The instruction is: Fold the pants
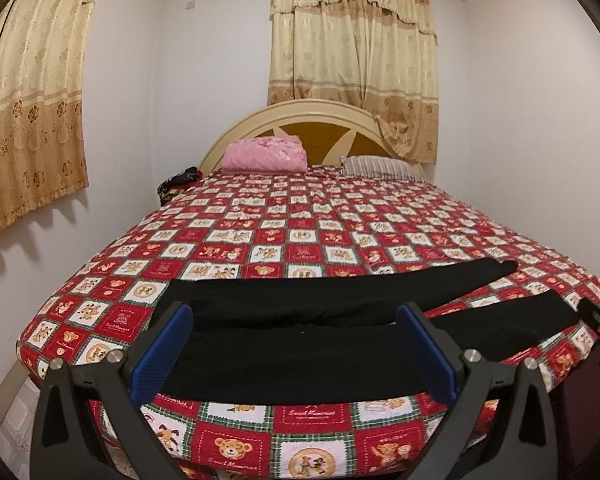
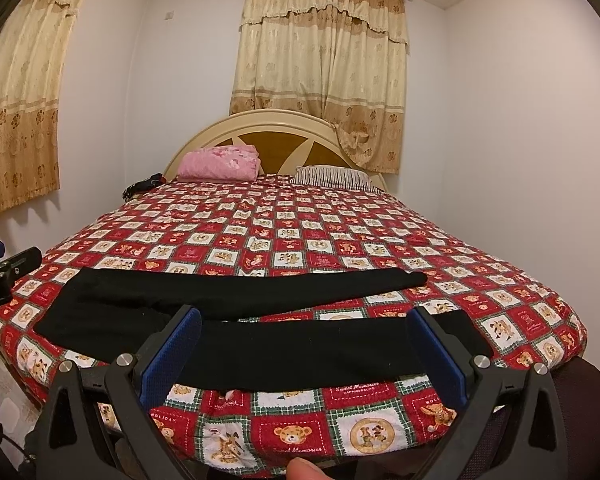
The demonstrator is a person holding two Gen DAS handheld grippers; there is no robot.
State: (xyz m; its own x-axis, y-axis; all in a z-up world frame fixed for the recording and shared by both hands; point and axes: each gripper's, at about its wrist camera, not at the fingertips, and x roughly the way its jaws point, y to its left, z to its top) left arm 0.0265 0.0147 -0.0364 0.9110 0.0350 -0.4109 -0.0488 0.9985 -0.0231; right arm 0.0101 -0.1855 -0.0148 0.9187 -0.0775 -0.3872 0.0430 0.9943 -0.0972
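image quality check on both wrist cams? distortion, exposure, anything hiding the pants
Left wrist: heavy fisheye bowing, dark vignette corners; black pants read as a flat silhouette with folds barely visible; left gripper fingers sharp. Right wrist: same bowing; pants equally underexposed; a blurred fingertip intrudes at the bottom edge; curtain detail stays clear.

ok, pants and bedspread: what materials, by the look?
Pants: matte black, probably a soft knit; they lie limp, without sheen or stiff creases. Bedspread: printed woven fabric, likely cotton; flat teddy-bear check, slight puckering. Neither is certain.
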